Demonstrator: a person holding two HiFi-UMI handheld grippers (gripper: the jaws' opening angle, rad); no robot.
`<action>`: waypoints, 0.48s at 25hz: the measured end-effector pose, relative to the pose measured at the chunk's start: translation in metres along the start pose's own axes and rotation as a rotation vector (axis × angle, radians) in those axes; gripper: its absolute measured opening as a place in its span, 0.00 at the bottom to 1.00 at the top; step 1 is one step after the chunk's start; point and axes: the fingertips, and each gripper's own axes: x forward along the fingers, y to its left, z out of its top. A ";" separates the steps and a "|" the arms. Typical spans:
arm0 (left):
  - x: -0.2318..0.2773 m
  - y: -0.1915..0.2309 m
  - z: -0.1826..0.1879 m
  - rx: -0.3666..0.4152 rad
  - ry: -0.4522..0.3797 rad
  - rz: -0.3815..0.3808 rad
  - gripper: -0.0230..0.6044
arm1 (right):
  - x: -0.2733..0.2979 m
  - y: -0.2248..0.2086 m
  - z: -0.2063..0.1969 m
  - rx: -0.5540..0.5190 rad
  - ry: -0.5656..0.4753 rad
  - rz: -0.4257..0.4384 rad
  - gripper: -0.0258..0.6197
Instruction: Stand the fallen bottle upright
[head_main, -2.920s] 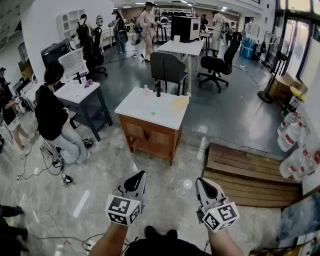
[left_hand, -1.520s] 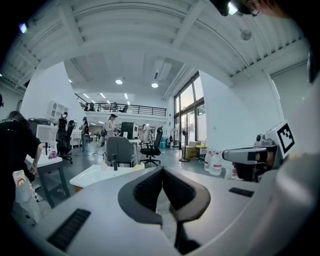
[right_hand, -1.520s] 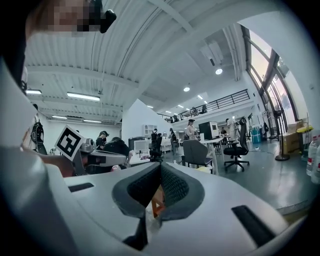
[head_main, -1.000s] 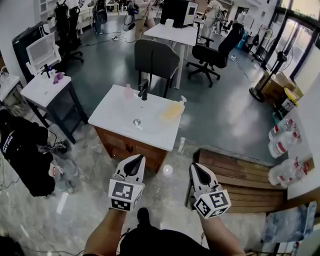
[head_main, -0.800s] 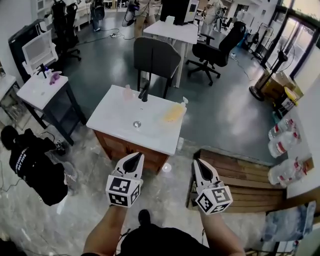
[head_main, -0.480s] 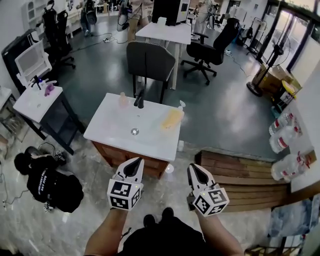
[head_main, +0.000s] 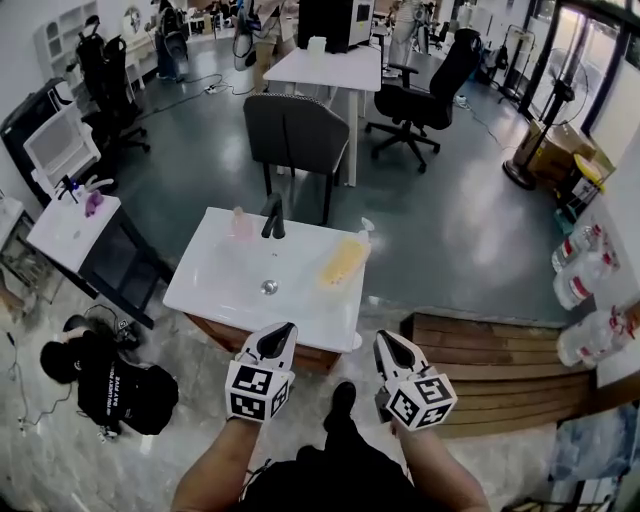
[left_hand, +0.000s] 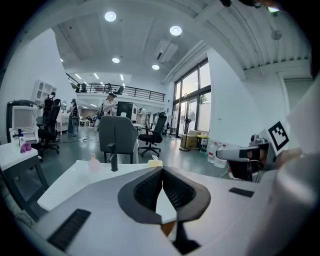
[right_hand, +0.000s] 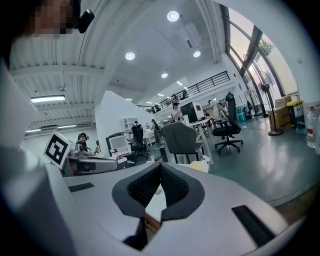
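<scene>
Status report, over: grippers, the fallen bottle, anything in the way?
Left gripper shut, empty; right gripper shut, empty; both at the white table's near edge. Yellow bottle lying on its side, untouched. Nothing between grippers and bottle.

Bottle (head_main: 341, 263): yellow body, white cap (head_main: 365, 228). It lies on its side on the white table (head_main: 230, 295), in the right half and close to the right edge. Its long axis runs diagonally, with the cap end toward the table's far right corner and the base toward the near side. Nothing touches it.
</scene>
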 end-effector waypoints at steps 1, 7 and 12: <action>0.013 0.002 0.003 0.000 0.007 -0.001 0.06 | 0.010 -0.009 0.003 0.003 0.004 0.007 0.06; 0.097 0.016 0.021 -0.011 0.050 0.001 0.06 | 0.076 -0.070 0.019 0.022 0.046 0.041 0.06; 0.161 0.028 0.027 -0.031 0.101 -0.014 0.06 | 0.127 -0.121 0.029 0.048 0.068 0.069 0.08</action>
